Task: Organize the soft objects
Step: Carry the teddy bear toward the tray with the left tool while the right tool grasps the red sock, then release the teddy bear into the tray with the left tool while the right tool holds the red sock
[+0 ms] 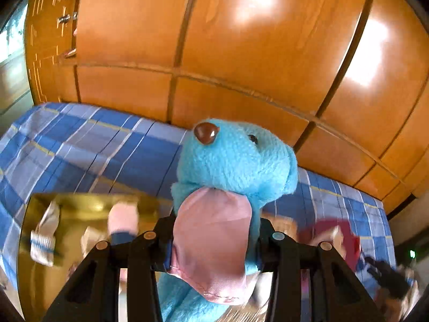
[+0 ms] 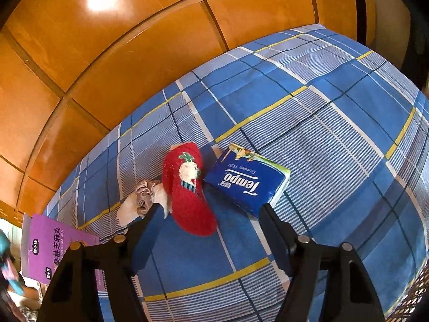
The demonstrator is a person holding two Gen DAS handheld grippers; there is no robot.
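My left gripper (image 1: 214, 230) is shut on a light blue plush toy (image 1: 236, 158) and holds it by the neck above the bed; the toy's pink satin ribbon (image 1: 211, 236) hangs over the jaws. Below and to the left, a golden-brown box (image 1: 80, 201) contains a white sock with blue stripes (image 1: 44, 230) and a pink sock (image 1: 123, 217). My right gripper (image 2: 210, 210) stands open just over the bed, with the lower end of a red fuzzy sock (image 2: 187, 193) between its fingers. A beige crumpled cloth (image 2: 142, 198) lies against the left finger.
A blue Tempo tissue pack (image 2: 246, 185) lies by the right finger. A purple carton (image 2: 53, 249) sits at the bed's left edge. The blue plaid sheet (image 2: 321, 107) covers the bed, and orange wooden wardrobe doors (image 2: 107, 53) stand close behind it.
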